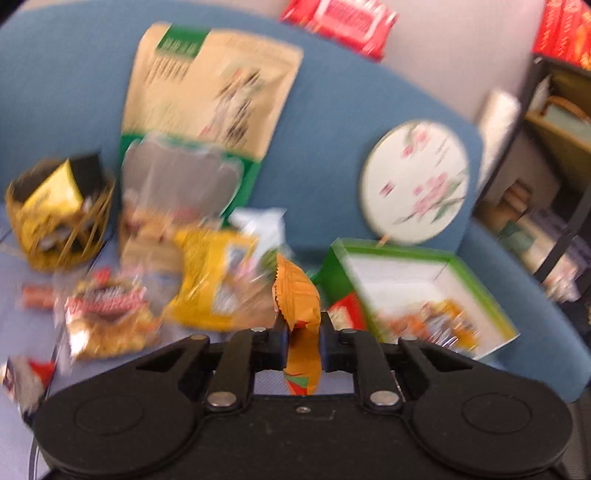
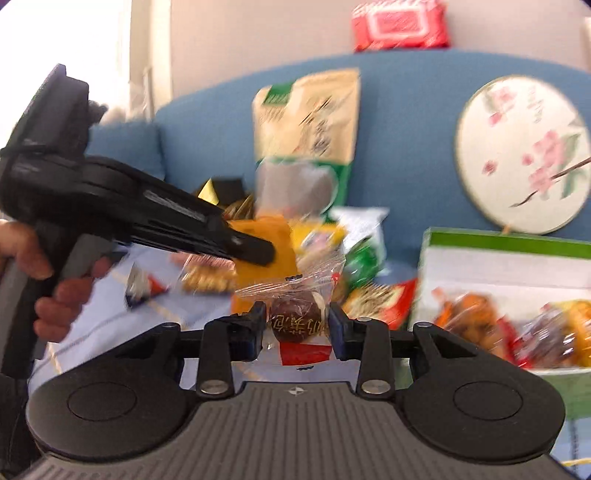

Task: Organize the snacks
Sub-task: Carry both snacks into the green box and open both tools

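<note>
My left gripper (image 1: 303, 332) is shut on an orange snack packet (image 1: 297, 291), which stands upright between its pads above the pile. From the right wrist view the left gripper (image 2: 258, 254) reaches in from the left with the same orange packet (image 2: 273, 240), a hand on its handle. My right gripper (image 2: 297, 321) is shut on a clear-wrapped brown snack (image 2: 297, 314). A green-rimmed box (image 1: 402, 254) (image 2: 517, 240) with several snacks inside lies to the right. Loose snacks, among them a yellow bag (image 1: 218, 277), are piled on the blue sofa seat.
A tall beige and green pouch (image 1: 207, 96) leans on the sofa back (image 1: 332, 110). A gold wire basket (image 1: 59, 218) stands at the left. A round floral fan (image 1: 415, 181) rests above the box. A red pack (image 1: 340, 22) lies on the sofa top. Shelves (image 1: 554, 147) stand at the right.
</note>
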The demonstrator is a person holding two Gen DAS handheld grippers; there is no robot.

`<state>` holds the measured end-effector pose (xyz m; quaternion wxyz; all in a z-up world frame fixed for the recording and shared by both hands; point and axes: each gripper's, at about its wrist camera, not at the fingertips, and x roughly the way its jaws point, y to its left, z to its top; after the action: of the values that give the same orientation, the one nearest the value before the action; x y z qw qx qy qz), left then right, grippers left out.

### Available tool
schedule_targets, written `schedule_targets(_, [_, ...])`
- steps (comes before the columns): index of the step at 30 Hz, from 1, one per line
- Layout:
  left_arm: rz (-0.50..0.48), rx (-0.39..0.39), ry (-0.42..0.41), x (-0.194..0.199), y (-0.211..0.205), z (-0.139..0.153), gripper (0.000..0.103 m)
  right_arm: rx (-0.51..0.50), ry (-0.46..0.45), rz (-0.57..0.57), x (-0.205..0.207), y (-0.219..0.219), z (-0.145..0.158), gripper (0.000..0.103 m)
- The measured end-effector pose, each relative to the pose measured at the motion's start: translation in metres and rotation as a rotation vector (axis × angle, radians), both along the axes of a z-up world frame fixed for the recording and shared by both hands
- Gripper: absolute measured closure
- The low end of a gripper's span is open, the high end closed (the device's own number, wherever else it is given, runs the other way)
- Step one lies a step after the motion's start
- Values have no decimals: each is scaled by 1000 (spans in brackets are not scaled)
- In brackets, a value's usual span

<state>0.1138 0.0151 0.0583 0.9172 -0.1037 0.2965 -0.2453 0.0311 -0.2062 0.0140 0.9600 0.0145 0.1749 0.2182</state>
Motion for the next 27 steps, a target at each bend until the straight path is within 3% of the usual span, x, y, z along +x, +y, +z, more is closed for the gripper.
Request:
schedule_targets(5, [-72,-16,-87,5,-37,36,48,38,-55,-108,4,-34,22,41])
schedule_targets(10, [-116,-40,-132,21,-83,51,47,-5,-99,-214,29,-66,35,41])
schedule_targets(14, [-140,-10,-138,37,-121,42,47,-42,-103,-292,50,-91,25,41])
schedule_targets(21, [-137,2,-57,74,-155,11,46,-43,-7,-331,72,-112,2,41])
schedule_targets(23, [-143,10,-51,77,-158,3,38,-56,-17,-322,75,-108,0,37])
schedule_targets(24, [-151,16,-52,78,-159,0,30,-69,-29,-320,76,-105,-3,27])
schedule_targets(25, [-149,18,-55,78,-159,-2,0,-82,-34,-324,78,-104,-5,12])
schedule_targets(26, [-138,20,-58,76,-157,-4,0,-111,-51,-339,76,-101,-6,0])
schedule_targets(27, [-113,12,-75,73,-152,-5,0,-139,-71,-337,72,-98,-5,0])
